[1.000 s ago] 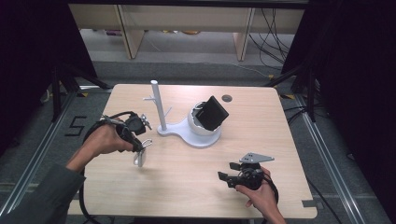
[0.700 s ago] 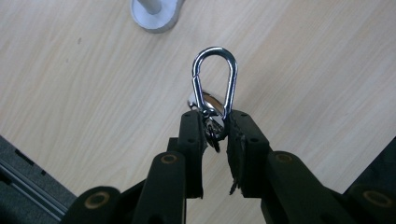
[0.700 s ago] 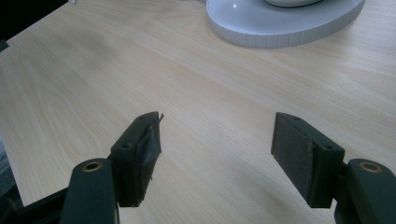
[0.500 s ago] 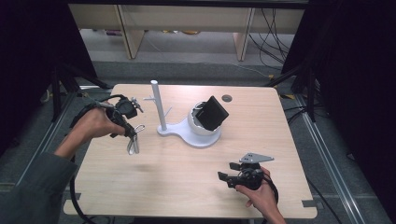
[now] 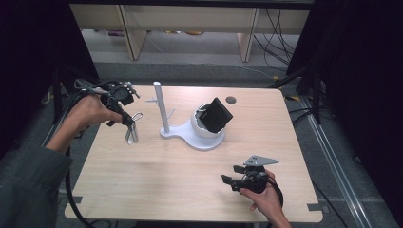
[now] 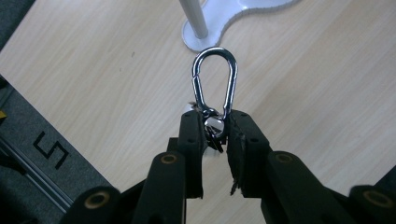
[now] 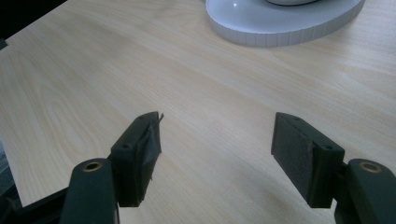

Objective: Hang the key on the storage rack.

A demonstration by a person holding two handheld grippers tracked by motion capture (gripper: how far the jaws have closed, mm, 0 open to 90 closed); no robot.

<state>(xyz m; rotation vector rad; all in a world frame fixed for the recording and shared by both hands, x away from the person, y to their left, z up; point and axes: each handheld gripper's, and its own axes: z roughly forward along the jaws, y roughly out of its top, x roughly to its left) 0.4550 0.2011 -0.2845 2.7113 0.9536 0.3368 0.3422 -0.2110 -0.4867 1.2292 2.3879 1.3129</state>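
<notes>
Carabiner (image 6: 215,84) pinched at base by left claw (image 6: 215,133), loop protruding beyond tips, seemingly off table.

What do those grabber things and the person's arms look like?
Both grippers are black. The left gripper has two blocky black jaws with brass-coloured rivets, and a black cable trails from it. The right gripper carries a grey three-cornered plate on top, and its jaws have flat dark grey pads. The left arm wears a grey-green sleeve.
</notes>
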